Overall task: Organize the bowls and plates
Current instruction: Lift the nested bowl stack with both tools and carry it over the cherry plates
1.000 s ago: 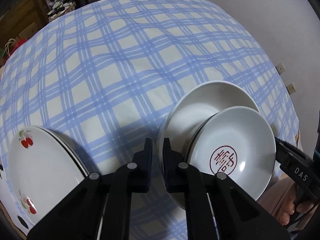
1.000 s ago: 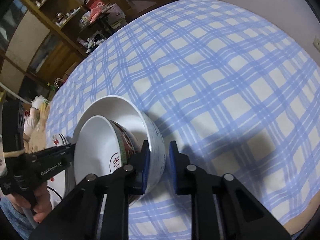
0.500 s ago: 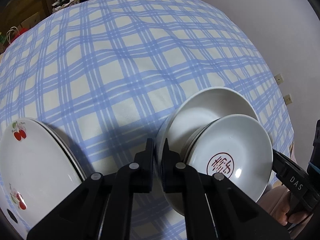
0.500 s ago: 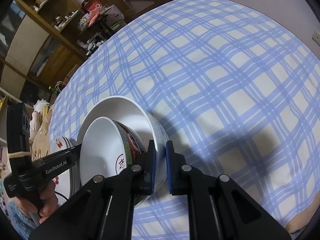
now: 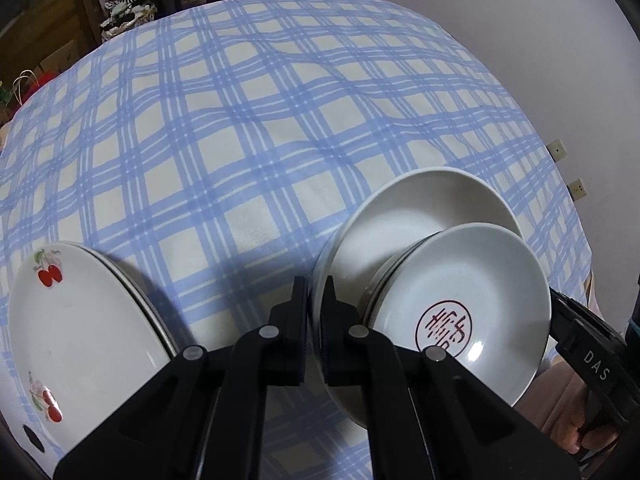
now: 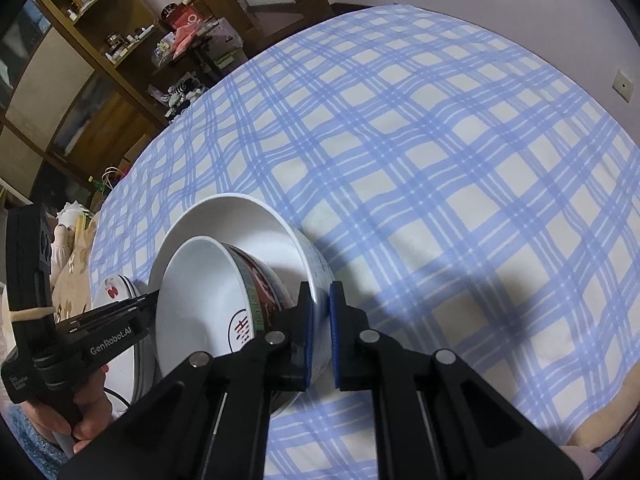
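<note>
Both grippers' fingers are clamped on one big bowl's rim: left gripper (image 5: 317,312) on the bowl (image 5: 420,216) at its left edge, right gripper (image 6: 319,316) at its right. Leftmost lie cherry plates (image 5: 72,320); a small bowl (image 5: 472,280) sits tilted inside the big one on the checked cloth (image 5: 240,140).

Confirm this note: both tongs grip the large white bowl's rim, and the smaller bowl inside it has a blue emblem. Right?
Not quite. The left wrist view shows the emblem in the smaller bowl is red. Both tongs, left and right, do pinch the large white bowl.
</note>
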### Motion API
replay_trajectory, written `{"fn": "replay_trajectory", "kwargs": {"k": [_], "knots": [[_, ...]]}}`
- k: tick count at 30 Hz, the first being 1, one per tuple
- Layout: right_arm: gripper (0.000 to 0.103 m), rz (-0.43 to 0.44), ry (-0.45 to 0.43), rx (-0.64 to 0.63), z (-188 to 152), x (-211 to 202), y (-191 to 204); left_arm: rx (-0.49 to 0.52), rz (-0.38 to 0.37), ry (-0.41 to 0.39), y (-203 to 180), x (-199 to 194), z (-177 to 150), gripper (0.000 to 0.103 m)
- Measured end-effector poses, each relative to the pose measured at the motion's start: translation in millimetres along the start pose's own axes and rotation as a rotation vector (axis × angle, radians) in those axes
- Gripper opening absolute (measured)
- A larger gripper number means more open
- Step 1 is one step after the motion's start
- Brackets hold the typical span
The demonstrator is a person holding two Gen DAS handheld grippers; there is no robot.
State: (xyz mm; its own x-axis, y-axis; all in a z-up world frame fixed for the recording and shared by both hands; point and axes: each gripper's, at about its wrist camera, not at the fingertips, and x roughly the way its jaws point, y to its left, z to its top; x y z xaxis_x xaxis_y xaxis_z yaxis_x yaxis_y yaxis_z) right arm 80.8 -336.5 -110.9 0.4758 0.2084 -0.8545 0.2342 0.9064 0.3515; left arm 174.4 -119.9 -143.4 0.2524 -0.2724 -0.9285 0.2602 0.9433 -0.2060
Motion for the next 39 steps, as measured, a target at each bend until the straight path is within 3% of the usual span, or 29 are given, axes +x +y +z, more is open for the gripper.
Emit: {"fn": "replay_trajectory", "kwargs": {"k": [12, 20, 24, 27, 32, 35, 39], "knots": [[0.008, -0.029, 0.028, -0.033, 5.6, 3.2, 8.7, -0.004, 0.023, 0.022, 4.5, -0.9, -5.7, 0.005], [0.008, -0.048, 0.148, -0.062, 20.7, 16.8, 8.7, 0.017, 0.053, 0.04, 0.9, 3.7, -1.3, 0.004], [0.011, 0.007, 0.234, -0.086, 30.3, 28.1, 3.7, -0.011, 0.029, 0.061, 6.8, 7.7, 1.6, 0.004], [0.013, 0.054, 0.288, -0.069, 36.1, 35.2, -3.8, 0.024, 0.032, 0.083, 4.7, 9.1, 3.3, 0.004], [0.012, 0.048, 0.27, -0.066, 33.9, 32.6, -2.6, -0.025, -0.001, 0.071, 11.9, 9.4, 2.6, 0.004], [0.012, 0.046, 0.236, -0.056, 28.2, 24.9, -1.8, 0.038, 0.034, 0.026, 3.2, 1.6, -4.8, 0.004], [0.012, 0.045, 0.212, -0.028, 25.8, 18.2, -2.3, 0.036, 0.056, 0.028, -0.6, -1.6, -3.1, 0.002]]}}
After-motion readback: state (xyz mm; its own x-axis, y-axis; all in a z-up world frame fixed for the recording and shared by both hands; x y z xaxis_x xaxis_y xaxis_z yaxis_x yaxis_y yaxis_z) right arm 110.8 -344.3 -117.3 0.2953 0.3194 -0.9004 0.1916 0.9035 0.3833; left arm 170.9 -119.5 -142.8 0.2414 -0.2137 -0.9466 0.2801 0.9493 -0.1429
